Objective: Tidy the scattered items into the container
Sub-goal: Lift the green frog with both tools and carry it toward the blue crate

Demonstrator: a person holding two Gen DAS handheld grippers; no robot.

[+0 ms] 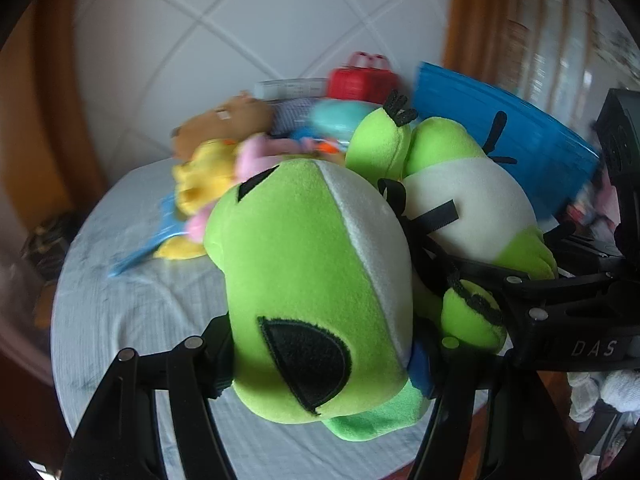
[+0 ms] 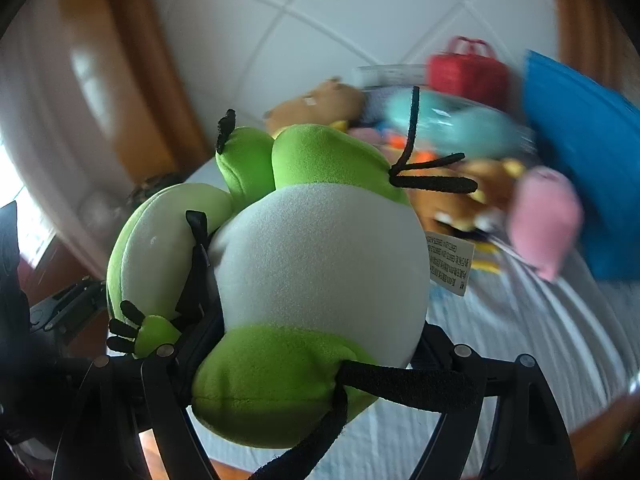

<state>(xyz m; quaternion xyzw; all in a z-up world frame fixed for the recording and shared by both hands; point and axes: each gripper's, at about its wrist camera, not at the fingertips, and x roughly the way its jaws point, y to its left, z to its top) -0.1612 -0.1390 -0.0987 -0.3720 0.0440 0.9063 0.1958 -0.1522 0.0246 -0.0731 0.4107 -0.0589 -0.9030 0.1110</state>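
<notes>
A green frog plush with a white belly hangs above the table, held by both grippers. Its head, with black eyes, is clamped between the fingers of my left gripper. Its body sits between the fingers of my right gripper, which is shut on it. In the left wrist view the right gripper shows at the right edge. In the right wrist view the left gripper is at the left edge. A blue ribbed container stands at the back right, also seen as blue container.
Beyond the frog, a pile of toys lies on the cloth-covered round table: a brown plush, a yellow plush, a pink plush, a teal item and a small red basket. White tiled floor lies beyond.
</notes>
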